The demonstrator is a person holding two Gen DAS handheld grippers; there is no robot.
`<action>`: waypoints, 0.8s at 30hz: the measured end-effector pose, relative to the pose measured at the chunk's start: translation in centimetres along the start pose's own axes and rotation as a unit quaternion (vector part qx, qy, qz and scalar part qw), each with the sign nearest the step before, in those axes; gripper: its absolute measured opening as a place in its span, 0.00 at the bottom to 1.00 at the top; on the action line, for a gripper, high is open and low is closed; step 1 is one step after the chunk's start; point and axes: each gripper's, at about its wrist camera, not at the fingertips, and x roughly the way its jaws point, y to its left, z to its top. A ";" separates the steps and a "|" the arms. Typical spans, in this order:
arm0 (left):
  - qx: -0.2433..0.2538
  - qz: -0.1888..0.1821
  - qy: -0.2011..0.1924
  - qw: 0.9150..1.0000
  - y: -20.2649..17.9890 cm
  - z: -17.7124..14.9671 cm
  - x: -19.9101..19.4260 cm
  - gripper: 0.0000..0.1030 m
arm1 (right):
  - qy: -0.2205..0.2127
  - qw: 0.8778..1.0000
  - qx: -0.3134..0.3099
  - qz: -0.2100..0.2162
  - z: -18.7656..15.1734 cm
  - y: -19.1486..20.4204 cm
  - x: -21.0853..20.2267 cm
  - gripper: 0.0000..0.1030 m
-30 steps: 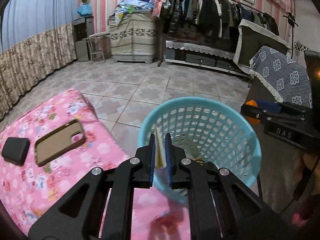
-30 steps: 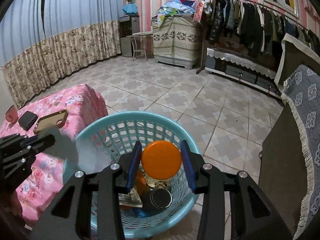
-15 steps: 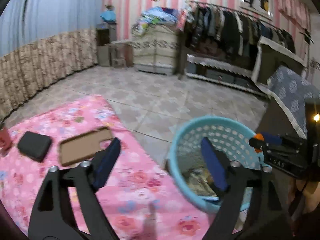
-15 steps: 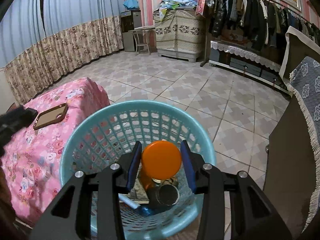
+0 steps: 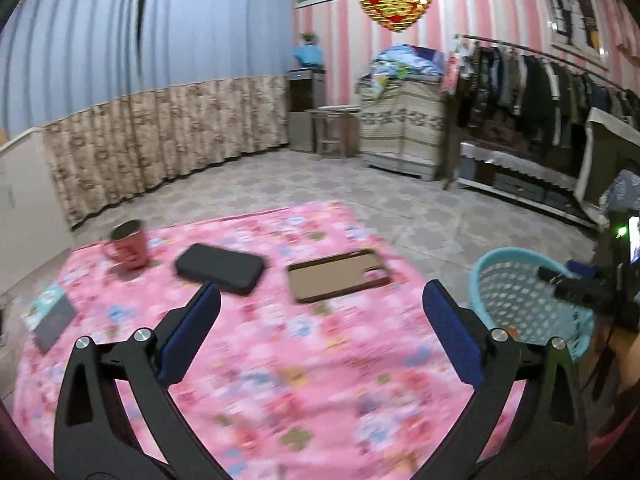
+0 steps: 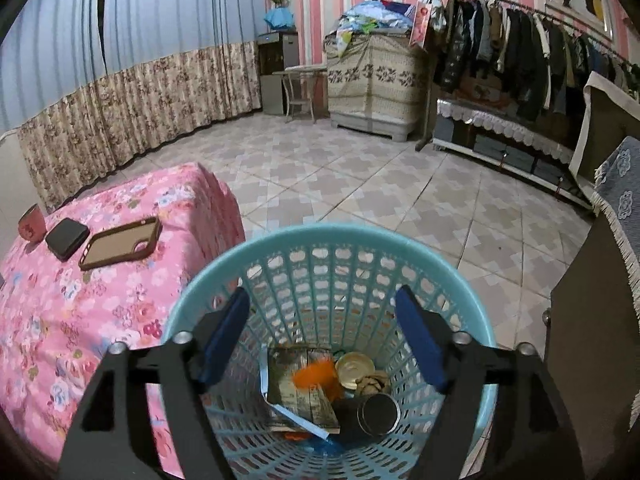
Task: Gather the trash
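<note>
The right claw (image 6: 322, 332) hangs over the mouth of the round turquoise plastic lattice basket (image 6: 472, 288), its blue-padded jaws having just been spreading, released, with nothing between them. Straight below, on the basket floor, lies the trash: a blurred orange lid-like piece (image 6: 314, 374), a flat printed cardboard packet (image 6: 298, 400), a pale round lid (image 6: 354, 365), a dark metal can on its side (image 6: 378, 414) and a strip of light blue paper (image 6: 296, 420). The basket stands on the tiled floor just beside the bench covered in a pink flowered cloth (image 6: 80, 320).

The left claw (image 5: 320, 310) hovers above that pink cloth, its jaws also just having opened, spread wide and empty. Beyond its tips lie a brown phone case, open side up (image 5: 340, 276), and to its left a black rectangular pouch (image 5: 220, 268). Farther left stands a red mug (image 5: 128, 244), and near the bench's left edge a small dark card with a teal end (image 5: 50, 318). The basket sits off the bench's right edge, with the other claw's black frame above it. The left view is blurred.
</note>
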 end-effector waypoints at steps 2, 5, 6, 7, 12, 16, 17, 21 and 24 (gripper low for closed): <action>-0.002 0.013 0.000 1.000 1.5 -0.5 -1.0 0.95 | 0.001 1.000 0.007 -0.001 0.3 0.0 -0.2 0.81; 0.003 0.029 -0.016 0.999 3.4 -1.2 -3.0 0.95 | -0.007 1.000 0.017 -0.005 0.6 0.1 -1.1 0.89; 0.002 0.034 -0.020 0.999 3.9 -1.4 -3.6 0.95 | -0.011 1.000 0.018 -0.005 0.7 0.2 -1.4 0.89; -0.001 0.037 -0.023 0.999 4.4 -1.5 -4.1 0.95 | -0.015 1.000 0.018 -0.005 0.8 0.4 -1.8 0.89; -0.014 0.064 -0.026 0.998 6.2 -2.3 -5.9 0.95 | -0.043 0.999 0.015 0.007 1.0 3.0 -4.9 0.96; -0.014 0.088 -0.025 0.996 7.2 -3.3 -7.0 0.95 | -0.068 0.997 0.001 0.029 1.0 5.6 -7.5 0.96; -0.016 0.091 -0.027 0.995 7.3 -3.6 -7.3 0.95 | -0.075 0.997 -0.005 0.036 1.0 6.6 -8.4 0.96; -0.032 0.091 -0.031 0.995 8.6 -5.1 -8.3 0.95 | -0.100 0.993 -0.024 0.064 0.2 10.2 -11.2 0.96; -0.032 0.094 -0.031 0.995 9.0 -6.1 -8.9 0.95 | -0.105 0.990 -0.026 0.093 -1.1 12.7 -12.5 0.96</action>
